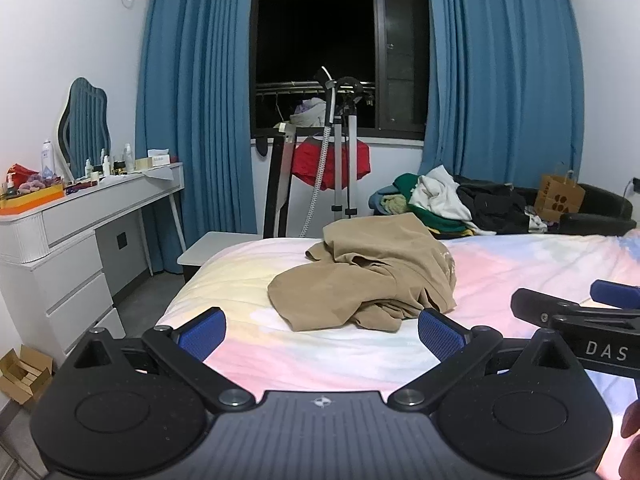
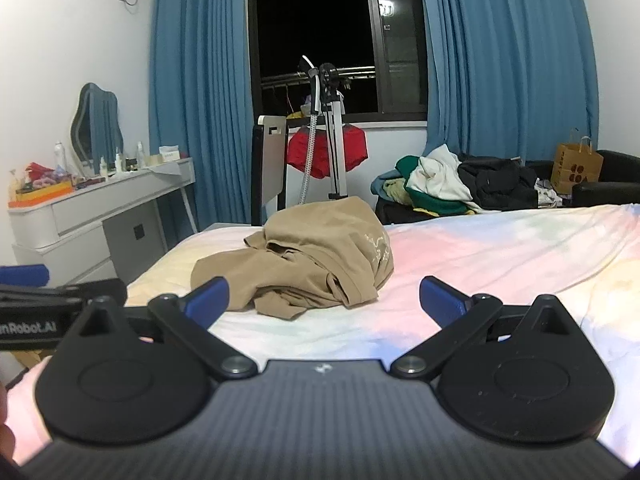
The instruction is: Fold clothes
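Current condition: the tan garment [image 1: 362,276] lies in a crumpled heap on the bed [image 1: 520,264], toward the far left corner, with folds stacked on one another and no hem or sleeve laid out flat. Nothing has been folded yet.

Left gripper [image 1: 322,330]: jaws spread wide, empty, hovering over the near part of the bed, short of the garment. Right gripper [image 2: 324,300]: jaws likewise spread wide and empty, beside the left one, also short of the heap. Neither touches cloth.

Step in hand, as judged: approach and first grasp, in order to spread the garment flat before any fold.

Recommended procedure:
1. Bring each gripper to a separate outer edge of the heap, left to the flat flap nearest the left edge of the bed, right to the bunched side toward the bed's middle.
2. Pinch a single layer only. Bunched cloth tends to feed several layers between the pads, and the garment then lifts as a lump.
3. Lift and draw the two points apart, then lay the piece down on the open middle of the bed.

Caution: the garment sits close to the far edge; pull toward the near side so it does not slide off. The clothes pile [image 1: 448,200] beyond the bed is separate; leave it alone.
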Available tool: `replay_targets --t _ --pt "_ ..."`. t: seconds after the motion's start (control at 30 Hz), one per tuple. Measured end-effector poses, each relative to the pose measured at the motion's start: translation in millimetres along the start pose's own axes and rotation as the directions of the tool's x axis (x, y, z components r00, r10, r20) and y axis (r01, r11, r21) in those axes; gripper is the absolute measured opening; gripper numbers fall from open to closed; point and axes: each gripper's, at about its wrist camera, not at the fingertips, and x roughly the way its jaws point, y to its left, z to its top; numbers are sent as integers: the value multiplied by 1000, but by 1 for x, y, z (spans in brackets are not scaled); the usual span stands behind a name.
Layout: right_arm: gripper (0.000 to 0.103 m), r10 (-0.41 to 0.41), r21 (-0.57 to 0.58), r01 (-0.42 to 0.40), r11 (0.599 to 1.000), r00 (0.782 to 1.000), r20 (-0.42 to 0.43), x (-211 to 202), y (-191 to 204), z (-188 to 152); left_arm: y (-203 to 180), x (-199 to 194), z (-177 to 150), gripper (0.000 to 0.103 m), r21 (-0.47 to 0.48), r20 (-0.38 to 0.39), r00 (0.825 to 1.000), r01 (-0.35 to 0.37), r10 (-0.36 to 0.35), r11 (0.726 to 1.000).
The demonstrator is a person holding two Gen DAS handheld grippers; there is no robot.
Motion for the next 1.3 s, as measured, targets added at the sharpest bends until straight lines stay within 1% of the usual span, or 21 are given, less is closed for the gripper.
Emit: replay_targets --t 0.1,0.17,0.2,0.23,0.27,0.33,0.37,0.47,0.6,0.73,0.83,0.93,1.07,1.23,1.3 --pt "103 -3 -24 3 1000 1000 13 -2 2 1 2 1 1 103 -21 2 1000 -6 6 1000" --pt "103 -3 -31 4 1000 1000 10 -1 1 0 4 10 5 103 -16 -22 1000 -8 8 1000" --pt "103 -4 -35 4 999 1000 7 0 1 0 11 10 6 103 -32 -15 1000 -4 3 999" --pt "103 -6 -44 6 999 1000 6 2 3 0 8 3 2 103 -25 13 1000 -6 6 1000" --pt "103 -8 -51 9 999 1000 8 2 5 -2 8 -1 1 103 -18 24 1000 -10 10 1000" --pt "103 -20 -53 21 998 1000 17 1 8 -7 5 -1 1 103 -3 20 1000 -22 22 1000" --pt "103 -32 -52 33 998 999 22 1 7 -6 8 -7 2 103 -11 23 1000 -19 20 1000" --pt "103 -68 -51 70 996 997 42 -4 8 -3 8 -8 -1 103 -13 37 999 -31 31 999" --pt "103 -63 -30 65 997 997 47 -7 3 -1 8 -1 -4 103 -18 25 999 -30 31 999" --pt "103 -43 8 43 999 999 32 -6 -1 0 8 1 -7 103 -26 32 999 -26 27 999" --pt "103 -35 33 35 999 999 17 -4 -3 -1 8 1 -9 103 -35 35 999 -8 9 999" --pt "103 -30 34 30 999 999 15 -4 -4 -2 6 6 -12 103 -47 21 1000 3 -2 999" --pt "103 -32 28 31 999 999 28 -4 -3 -2 4 8 -16 103 -30 27 1000 1 0 1000" --pt "103 -40 18 40 999 998 46 -7 -1 -3 3 8 -19 103 -43 30 999 28 -26 999" --pt "102 -40 28 39 999 998 43 -5 -3 -3 3 10 -21 103 -38 33 999 2 0 999"
